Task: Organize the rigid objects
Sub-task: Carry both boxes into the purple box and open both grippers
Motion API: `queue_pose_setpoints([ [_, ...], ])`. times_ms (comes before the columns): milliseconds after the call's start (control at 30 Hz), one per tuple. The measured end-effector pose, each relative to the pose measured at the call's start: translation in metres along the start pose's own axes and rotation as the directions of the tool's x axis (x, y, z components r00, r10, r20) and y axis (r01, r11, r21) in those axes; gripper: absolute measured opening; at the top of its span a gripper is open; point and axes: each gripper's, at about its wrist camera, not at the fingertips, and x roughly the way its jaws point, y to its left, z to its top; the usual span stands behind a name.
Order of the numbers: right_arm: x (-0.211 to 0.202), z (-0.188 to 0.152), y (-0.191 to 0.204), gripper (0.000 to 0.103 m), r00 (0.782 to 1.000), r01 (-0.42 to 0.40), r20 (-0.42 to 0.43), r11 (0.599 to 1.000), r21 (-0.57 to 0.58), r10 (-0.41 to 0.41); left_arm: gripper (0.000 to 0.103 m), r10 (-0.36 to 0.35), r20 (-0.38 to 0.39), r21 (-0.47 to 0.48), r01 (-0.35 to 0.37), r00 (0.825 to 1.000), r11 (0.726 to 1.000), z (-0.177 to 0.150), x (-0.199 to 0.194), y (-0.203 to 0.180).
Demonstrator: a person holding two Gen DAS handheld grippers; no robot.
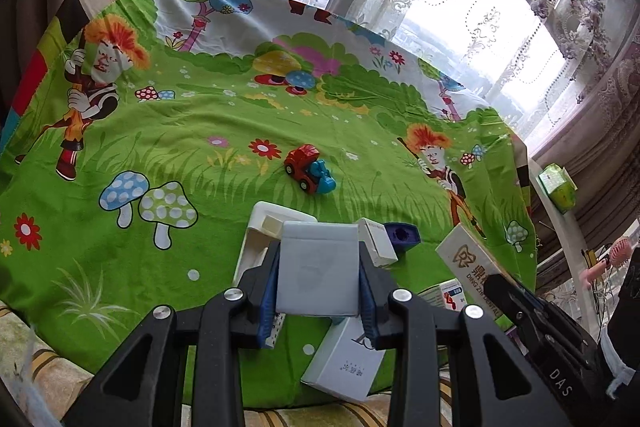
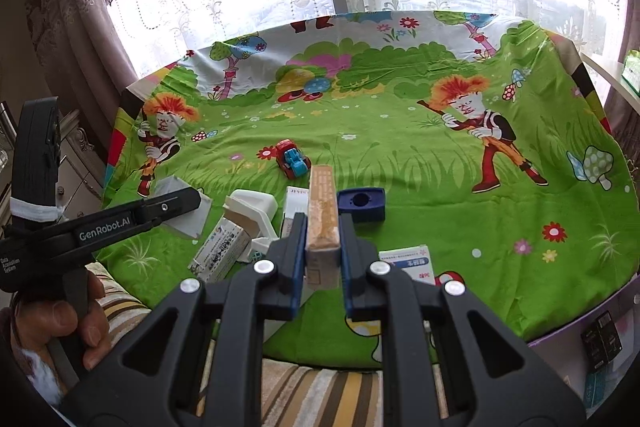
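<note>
Jaws clamped: left gripper point(image 1: 319, 281) holds a grey box point(image 1: 318, 267), right gripper point(image 2: 322, 259) a tan carton point(image 2: 323, 217), both apparently lifted for sorting; toy car point(image 2: 293, 159) lies at 11 o'clock.

L hand-held gripper point(image 1: 319, 277) clamped w/ 2 fingers, R hand-held gripper point(image 2: 322, 247) clamped, both angled down

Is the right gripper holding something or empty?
Holding: the right gripper is shut on a long tan box, pads pressed against both its sides.
</note>
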Motion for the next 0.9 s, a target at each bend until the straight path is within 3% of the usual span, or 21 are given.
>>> queue_pose_setpoints([
  [500,-0.061,-0.037,-0.067,0.018,0.987,0.160,-0.029,0.983,0.091,-0.158,0.035,-0.139,-0.132,0.182,0.162,0.981,0.970,-0.052,-0.004,-0.105],
  [700,-0.083,-0.062,-0.103,0.018,0.972,0.232,-0.073,0.961,0.148,-0.223,0.035,-0.171,-0.192,0.270,0.219,0.966,0.937,-0.072,-0.001,-0.148],
  [900,-0.110,-0.077,-0.135,0.018,0.949,0.313,-0.094,0.931,0.187,-0.300,0.035,-0.188,-0.244,0.374,0.271,0.951,0.887,-0.093,-0.002,-0.191],
])
